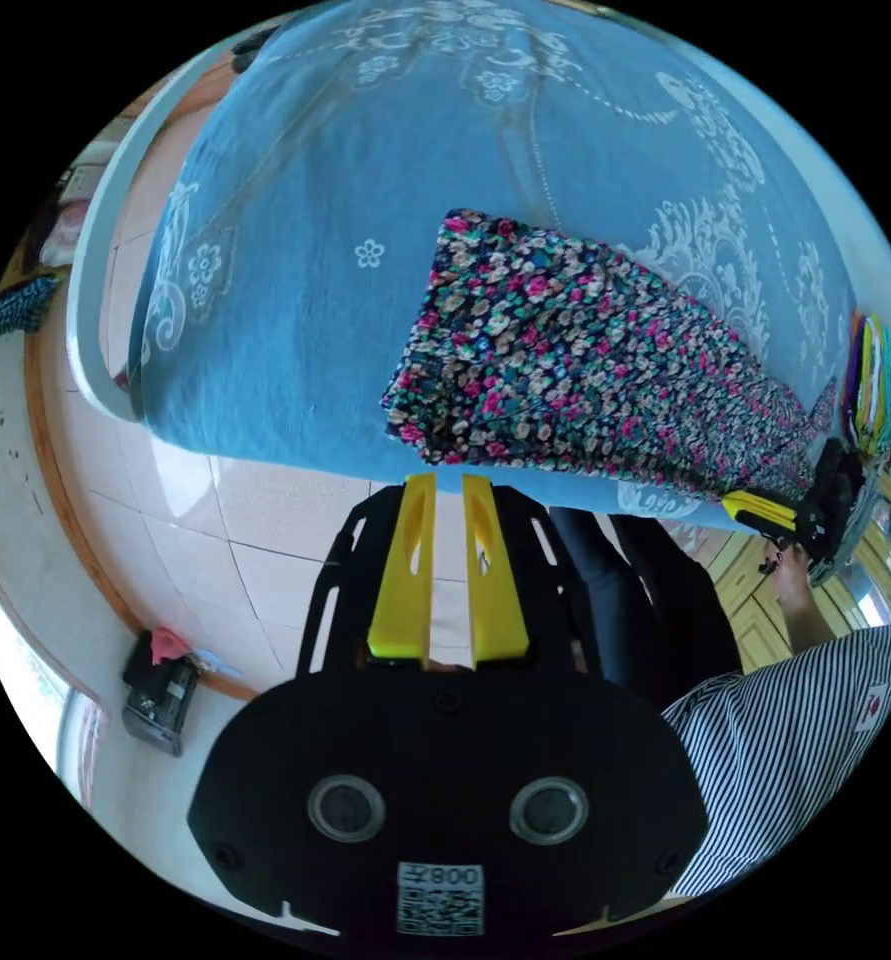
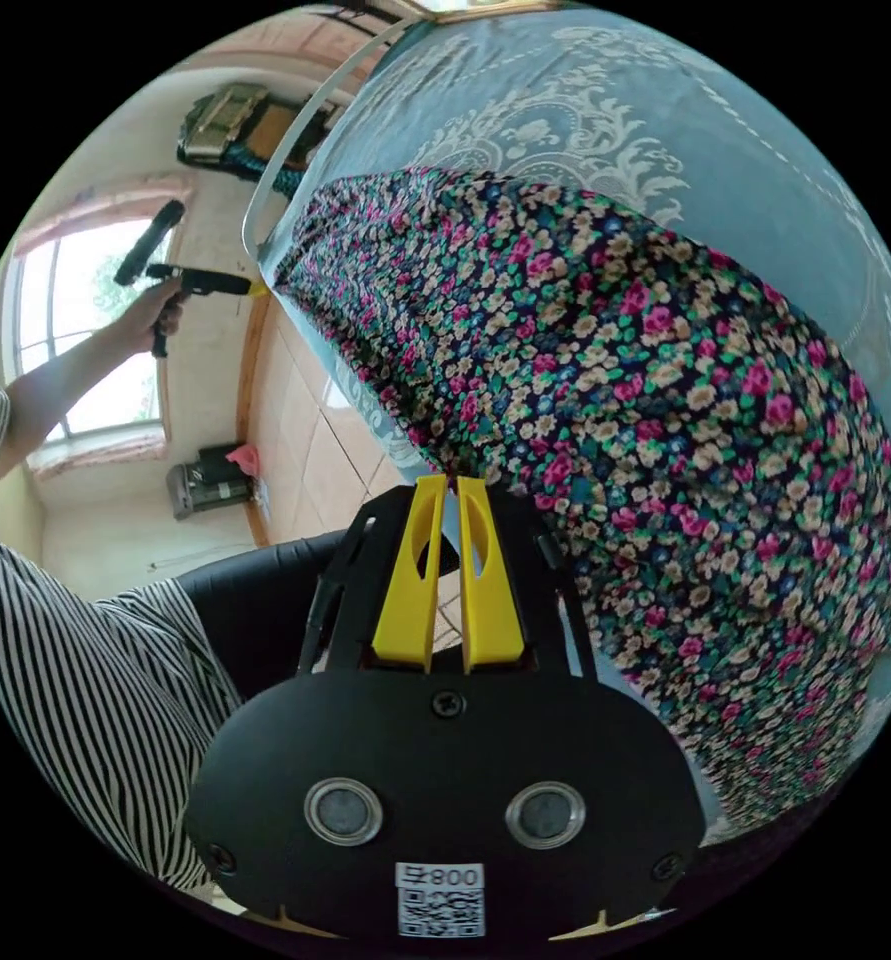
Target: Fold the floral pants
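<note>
Left gripper view shows my left tongs point(image 1: 448, 482) with their two yellow jaws nearly together, a narrow gap between them and nothing in it. Their tips sit just off the near edge of the surface point(image 1: 295, 330), which is covered by a blue cloth with a white lace-like pattern. The dark floral pants with pink, cream and green blossoms point(image 1: 575, 370) lie on that cloth as a long folded band running along the near edge, one squared end close to my left tongs' tips, the rest stretching away toward my right tongs point(image 1: 760, 510). Those reach in at the far end of the band; from here I cannot tell whether they pinch the fabric. A stack of coloured folded cloths point(image 1: 873, 385) stands beyond them at the edge.

In the right gripper view, my right tongs point(image 2: 443, 485) have their jaws close together with a slim gap, their tips right at the hanging edge of the floral pants point(image 2: 645, 420); whether fabric is caught between them I cannot tell. My left hand point(image 2: 155, 310) holds the left tongs point(image 2: 257, 288) near the far end of the pants. My striped sleeve point(image 2: 85, 650) shows beside a black chair point(image 2: 255, 590), with a pale tiled floor point(image 2: 315, 450) below the surface.
</note>
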`<state>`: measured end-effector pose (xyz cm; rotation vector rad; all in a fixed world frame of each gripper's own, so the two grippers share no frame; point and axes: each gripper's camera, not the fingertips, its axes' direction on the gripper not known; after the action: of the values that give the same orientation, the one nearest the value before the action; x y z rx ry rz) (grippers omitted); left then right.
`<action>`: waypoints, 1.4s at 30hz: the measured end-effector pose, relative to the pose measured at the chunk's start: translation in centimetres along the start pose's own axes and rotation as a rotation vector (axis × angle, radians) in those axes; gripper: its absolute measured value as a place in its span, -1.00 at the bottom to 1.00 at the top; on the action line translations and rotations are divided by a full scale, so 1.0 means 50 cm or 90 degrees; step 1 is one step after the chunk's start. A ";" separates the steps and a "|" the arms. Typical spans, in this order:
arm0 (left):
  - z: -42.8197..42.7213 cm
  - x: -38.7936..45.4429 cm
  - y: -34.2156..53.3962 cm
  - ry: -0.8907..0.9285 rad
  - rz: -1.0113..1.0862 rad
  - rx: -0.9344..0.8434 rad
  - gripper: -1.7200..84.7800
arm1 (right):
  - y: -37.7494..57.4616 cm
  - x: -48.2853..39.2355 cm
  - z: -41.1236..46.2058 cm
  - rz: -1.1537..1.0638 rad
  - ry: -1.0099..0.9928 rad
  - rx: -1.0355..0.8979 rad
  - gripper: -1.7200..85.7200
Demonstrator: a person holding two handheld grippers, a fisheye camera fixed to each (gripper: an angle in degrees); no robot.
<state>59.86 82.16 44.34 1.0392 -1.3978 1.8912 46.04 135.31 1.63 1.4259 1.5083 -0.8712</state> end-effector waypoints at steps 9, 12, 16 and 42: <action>0.056 0.444 -0.006 0.095 0.285 0.060 -0.86 | 0.238 0.216 -0.206 0.178 0.019 0.089 -0.89; 0.107 0.630 -0.015 0.156 0.401 0.057 -0.85 | 0.298 0.331 -0.329 0.257 0.109 0.167 -0.87; 0.169 0.840 -0.015 0.210 0.486 0.057 -0.84 | 0.337 0.477 -0.459 0.331 0.206 0.219 -0.83; 0.286 1.506 0.093 0.101 0.564 0.098 -0.95 | 0.703 0.780 -0.698 0.479 0.189 0.341 -0.95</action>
<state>19.04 66.54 107.49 0.2957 -1.8045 2.6484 77.65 186.07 -18.37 2.3799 0.8067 -0.6112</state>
